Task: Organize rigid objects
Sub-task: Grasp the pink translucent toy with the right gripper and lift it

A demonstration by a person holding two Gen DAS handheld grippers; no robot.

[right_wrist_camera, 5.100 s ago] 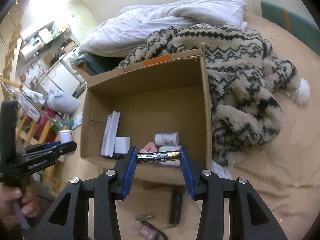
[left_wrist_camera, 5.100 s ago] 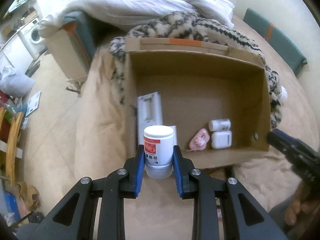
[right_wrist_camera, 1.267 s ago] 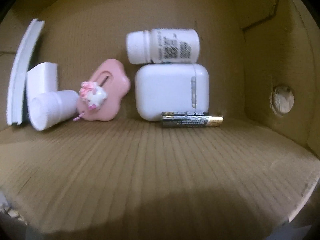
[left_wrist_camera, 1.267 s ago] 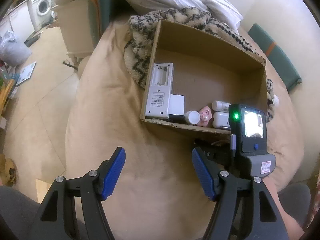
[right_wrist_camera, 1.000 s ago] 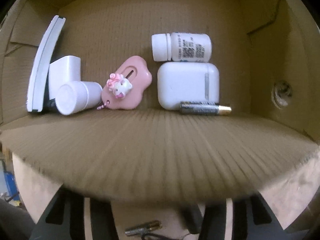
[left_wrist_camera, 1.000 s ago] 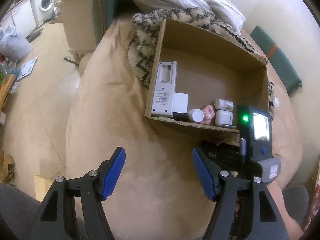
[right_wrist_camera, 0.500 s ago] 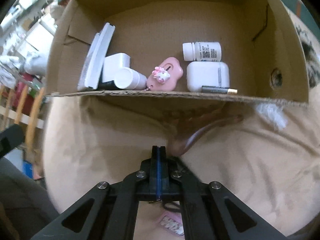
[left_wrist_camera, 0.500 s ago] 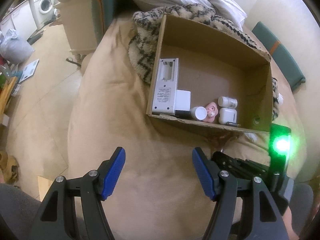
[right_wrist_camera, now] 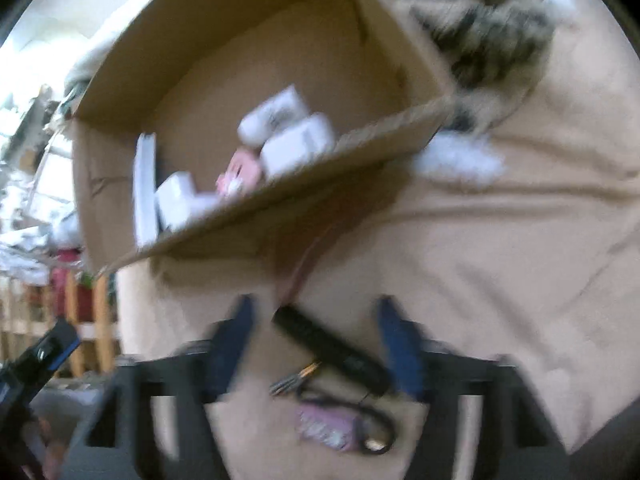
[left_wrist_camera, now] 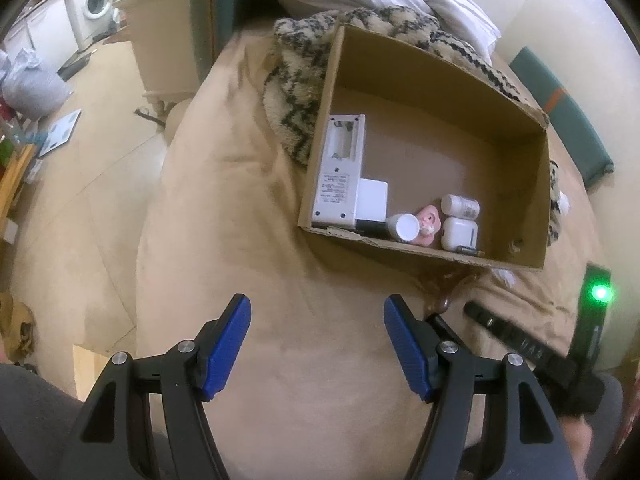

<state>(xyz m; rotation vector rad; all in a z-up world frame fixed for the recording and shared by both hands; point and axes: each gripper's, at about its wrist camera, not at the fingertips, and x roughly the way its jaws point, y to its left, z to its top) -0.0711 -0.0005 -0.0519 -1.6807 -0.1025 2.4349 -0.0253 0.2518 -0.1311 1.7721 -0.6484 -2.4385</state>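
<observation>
**Battery dropped, right gripper back out of the box**

Released since before, the battery lies at the cardboard box's near wall, touching the white case. My right gripper spreads wide around a black stick on the beige cover. My left gripper hangs open, empty.

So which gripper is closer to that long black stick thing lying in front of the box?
Right. The black stick lies between the right gripper's open fingers; the left gripper, also open, hangs off to its left.
</observation>
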